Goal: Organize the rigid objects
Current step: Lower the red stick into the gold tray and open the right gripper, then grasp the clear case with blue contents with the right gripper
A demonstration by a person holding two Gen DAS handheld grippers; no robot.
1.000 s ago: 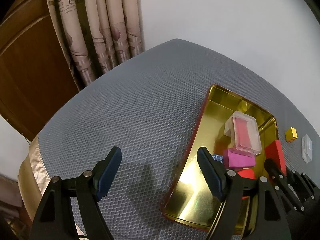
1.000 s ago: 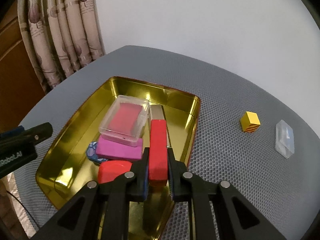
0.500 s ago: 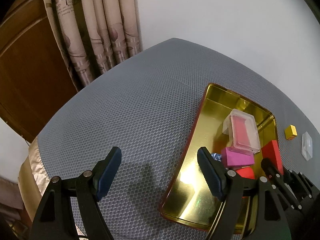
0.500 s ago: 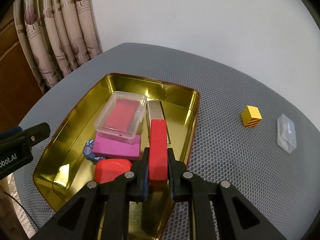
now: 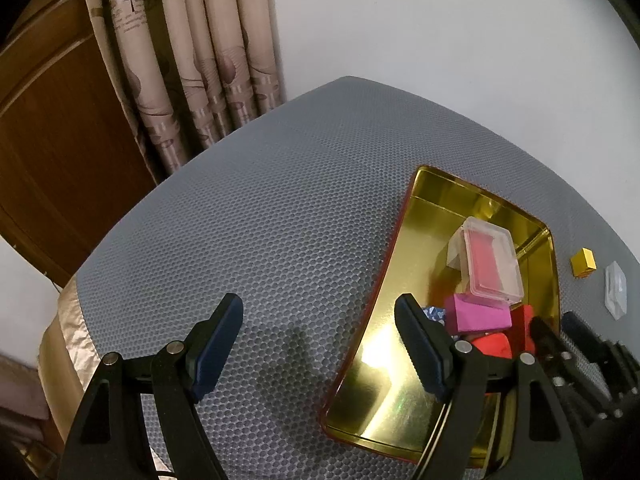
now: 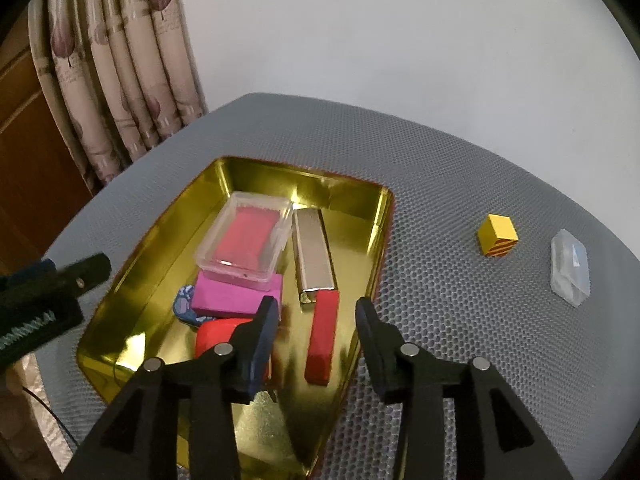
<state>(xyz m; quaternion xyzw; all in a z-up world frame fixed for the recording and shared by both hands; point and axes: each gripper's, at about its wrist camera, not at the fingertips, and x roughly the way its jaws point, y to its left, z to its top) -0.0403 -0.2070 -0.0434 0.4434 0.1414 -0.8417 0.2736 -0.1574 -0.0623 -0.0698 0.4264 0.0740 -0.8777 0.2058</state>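
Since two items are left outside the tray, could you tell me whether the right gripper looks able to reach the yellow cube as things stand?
Probably yes: the right gripper is open and empty, and the yellow cube sits alone on bare mat.

The left gripper (image 5: 318, 338) hangs with its jaws spread wide over the grey mat (image 5: 260, 220), one finger over the gold tray's (image 5: 404, 248) left rim. In the tray, a clear box (image 5: 490, 266) leans on a magenta block (image 5: 478, 314), with red blocks (image 5: 494, 346) below. A yellow cube (image 5: 583, 263) and what may be a clear lid (image 5: 616, 288) lie outside, right.
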